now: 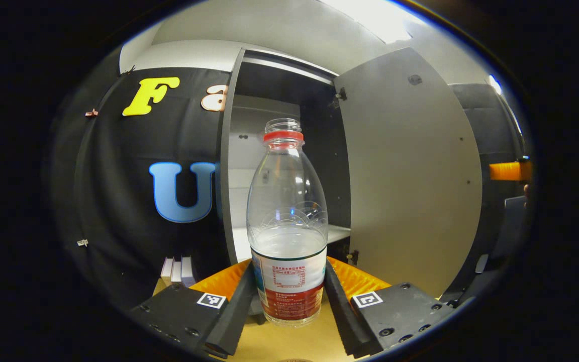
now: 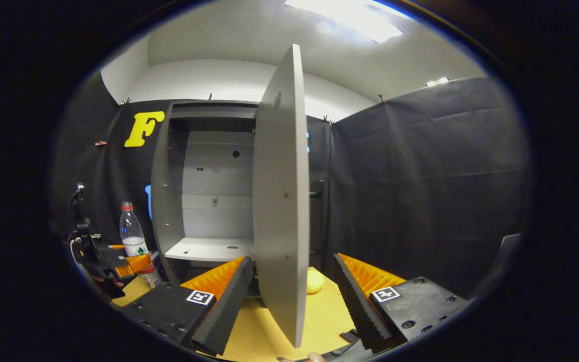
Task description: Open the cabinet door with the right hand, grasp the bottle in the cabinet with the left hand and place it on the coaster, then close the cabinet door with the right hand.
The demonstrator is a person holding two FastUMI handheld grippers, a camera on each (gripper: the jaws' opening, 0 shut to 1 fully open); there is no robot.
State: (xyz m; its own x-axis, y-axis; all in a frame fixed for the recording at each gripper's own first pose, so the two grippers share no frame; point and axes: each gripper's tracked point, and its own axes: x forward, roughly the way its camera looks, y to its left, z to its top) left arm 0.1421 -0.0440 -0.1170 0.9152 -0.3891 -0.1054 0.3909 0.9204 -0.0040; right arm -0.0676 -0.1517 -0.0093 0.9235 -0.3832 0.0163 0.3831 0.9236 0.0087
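In the left gripper view, my left gripper (image 1: 289,296) sits low in the picture with its two dark, ridged fingers closed against either side of the clear plastic bottle (image 1: 288,221), pressing at the labelled lower part. The bottle stands upright, long axis vertical, red collar at the neck and no cap that I can see, a little water in the bottom half. It is out in front of the open cabinet (image 1: 289,171), over the yellow tabletop (image 1: 289,347); I cannot tell whether its base touches the table. To its right hangs the grey cabinet door (image 1: 410,171), swung wide. I cannot make out the coaster with any confidence, so I judge the next move is a short lowering onto it. In the right gripper view, my right gripper (image 2: 289,296) is spread wide with the door's free edge (image 2: 282,201) standing between its fingers, neither one pressing it, placed to push it closed.
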